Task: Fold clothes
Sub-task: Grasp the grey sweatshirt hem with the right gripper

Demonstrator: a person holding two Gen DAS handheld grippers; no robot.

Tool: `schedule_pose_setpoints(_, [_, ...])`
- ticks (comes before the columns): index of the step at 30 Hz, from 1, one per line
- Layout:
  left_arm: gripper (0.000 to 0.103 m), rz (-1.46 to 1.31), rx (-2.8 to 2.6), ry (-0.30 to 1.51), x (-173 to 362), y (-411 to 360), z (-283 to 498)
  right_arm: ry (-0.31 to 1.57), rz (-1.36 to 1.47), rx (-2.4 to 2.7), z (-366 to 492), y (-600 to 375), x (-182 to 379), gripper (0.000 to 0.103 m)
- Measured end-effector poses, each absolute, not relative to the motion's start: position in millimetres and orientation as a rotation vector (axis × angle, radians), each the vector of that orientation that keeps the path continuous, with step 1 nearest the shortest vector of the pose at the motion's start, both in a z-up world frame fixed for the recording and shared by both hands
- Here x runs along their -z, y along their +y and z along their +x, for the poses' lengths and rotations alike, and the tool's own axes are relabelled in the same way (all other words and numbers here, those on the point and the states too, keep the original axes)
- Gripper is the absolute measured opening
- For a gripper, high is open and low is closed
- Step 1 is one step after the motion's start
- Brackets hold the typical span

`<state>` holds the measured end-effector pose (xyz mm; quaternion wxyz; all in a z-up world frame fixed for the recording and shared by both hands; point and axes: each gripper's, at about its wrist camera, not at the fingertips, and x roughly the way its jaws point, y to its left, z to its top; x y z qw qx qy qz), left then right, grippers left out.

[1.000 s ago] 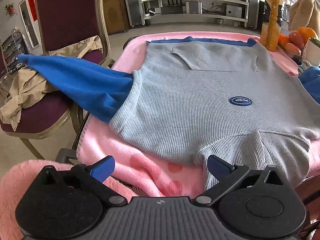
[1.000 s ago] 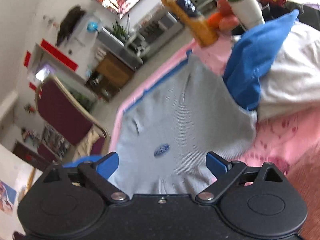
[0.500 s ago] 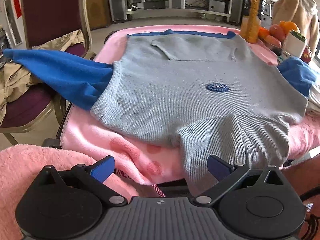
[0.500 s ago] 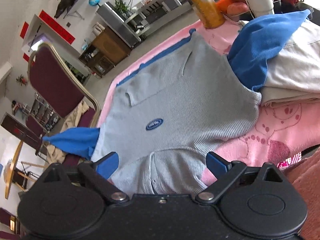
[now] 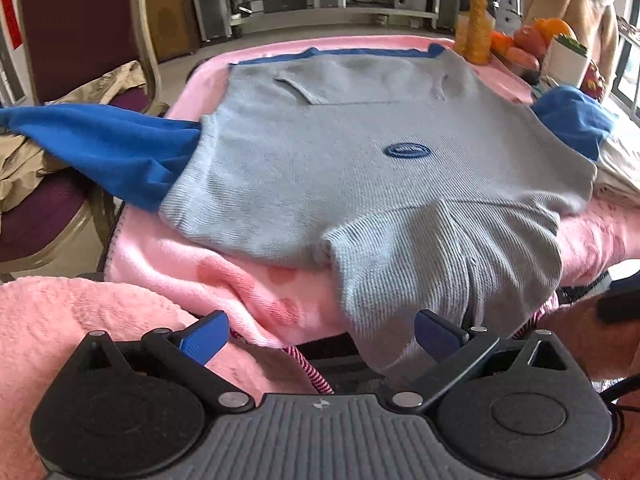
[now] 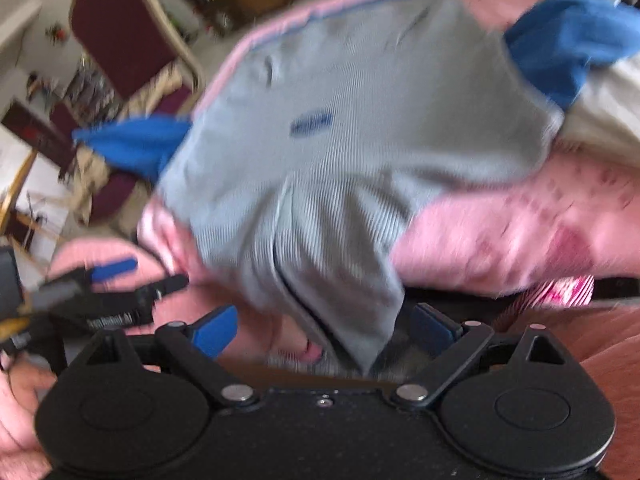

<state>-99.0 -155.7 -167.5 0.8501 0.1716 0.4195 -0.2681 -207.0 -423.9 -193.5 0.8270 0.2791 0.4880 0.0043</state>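
Note:
A grey knit sweater with blue sleeves lies spread on a pink blanket; its ribbed collar part hangs over the near edge. The left blue sleeve trails off toward a chair, and the right blue sleeve is bunched at the far right. My left gripper is open, low in front of the table edge, with the hanging grey cloth just ahead of its right finger. In the blurred right wrist view my right gripper is open below the hanging collar.
A maroon chair with beige clothes stands at the left. An orange bottle, fruit and a white cup sit at the table's far right corner. White folded cloth lies at the right. The other gripper shows at the right wrist view's left.
Both grippers have drawn back and lower toward the near table edge. The sweater's hanging collar now fills the foreground, and the right wrist view has swung level and blurred.

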Motion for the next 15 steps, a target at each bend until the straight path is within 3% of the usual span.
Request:
schedule_pose_setpoints(7, [0.101,0.340,0.556,0.905,172.1,-155.7,-93.2,1.191,0.500,0.045,-176.4,-417.2,245.1,0.095])
schedule_pose_setpoints(15, [0.101,0.329,0.563,0.912,175.3,-156.5,-88.2,1.166,0.337,0.086,-155.2,-397.0,278.7,0.095])
